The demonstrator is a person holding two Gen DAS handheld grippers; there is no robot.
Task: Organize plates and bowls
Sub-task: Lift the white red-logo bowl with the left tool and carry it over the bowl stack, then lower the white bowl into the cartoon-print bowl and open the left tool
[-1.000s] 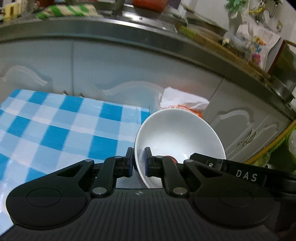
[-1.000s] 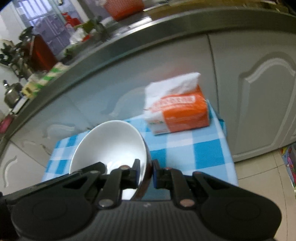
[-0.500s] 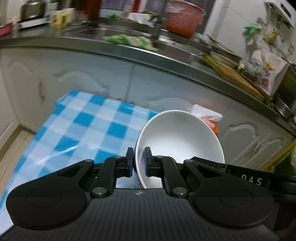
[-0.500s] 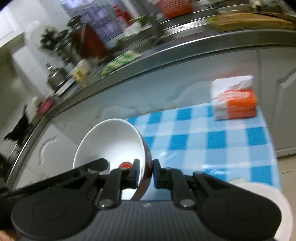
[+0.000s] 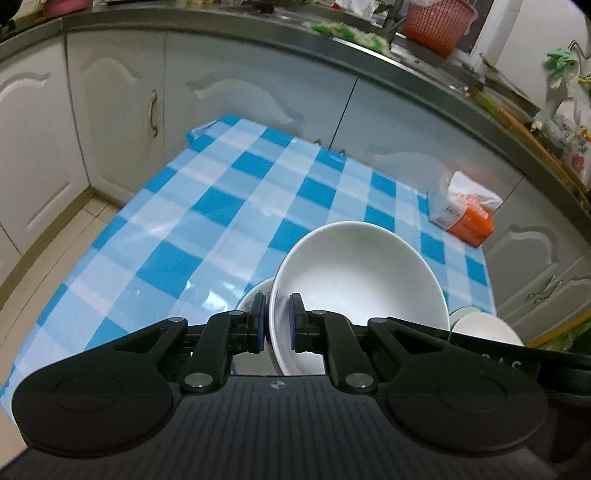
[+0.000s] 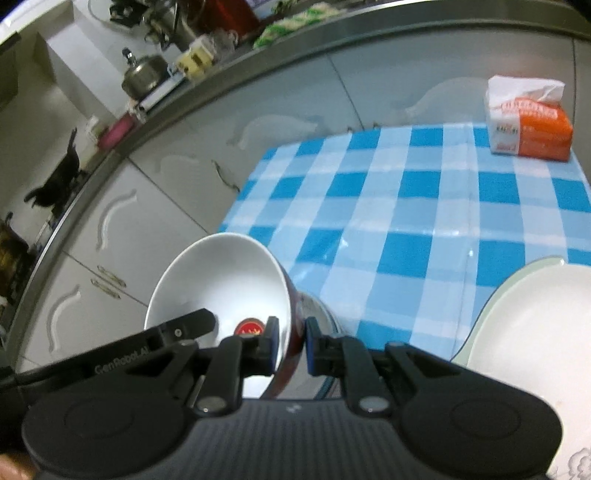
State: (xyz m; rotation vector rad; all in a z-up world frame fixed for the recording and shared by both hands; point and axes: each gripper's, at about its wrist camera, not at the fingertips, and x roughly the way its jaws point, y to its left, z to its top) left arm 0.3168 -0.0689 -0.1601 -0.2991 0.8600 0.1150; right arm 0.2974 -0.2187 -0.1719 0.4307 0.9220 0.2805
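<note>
A bowl [image 5: 358,273], white inside and red outside, hangs tilted above the checked table [image 5: 221,206]. Both grippers hold it. My left gripper [image 5: 277,321] is shut on its left rim. In the right wrist view the same bowl [image 6: 221,280] has my right gripper [image 6: 291,343] shut on its right rim. A second bowl [image 5: 253,295] sits on the table just under the held one and is mostly hidden. A pale plate [image 6: 535,332] lies at the table's near right; its rim [image 5: 484,325] shows in the left wrist view.
An orange and white tissue pack [image 5: 465,214] stands at the table's far right corner [image 6: 528,125]. Grey cabinet doors [image 5: 258,88] and a counter with a red basket [image 5: 437,26] run behind the table. Floor tiles [image 5: 44,266] lie to the left.
Both grippers carried the bowl back from the tissue pack toward the table's near side. More of the table came into view, and the second bowl and the plate appeared beneath.
</note>
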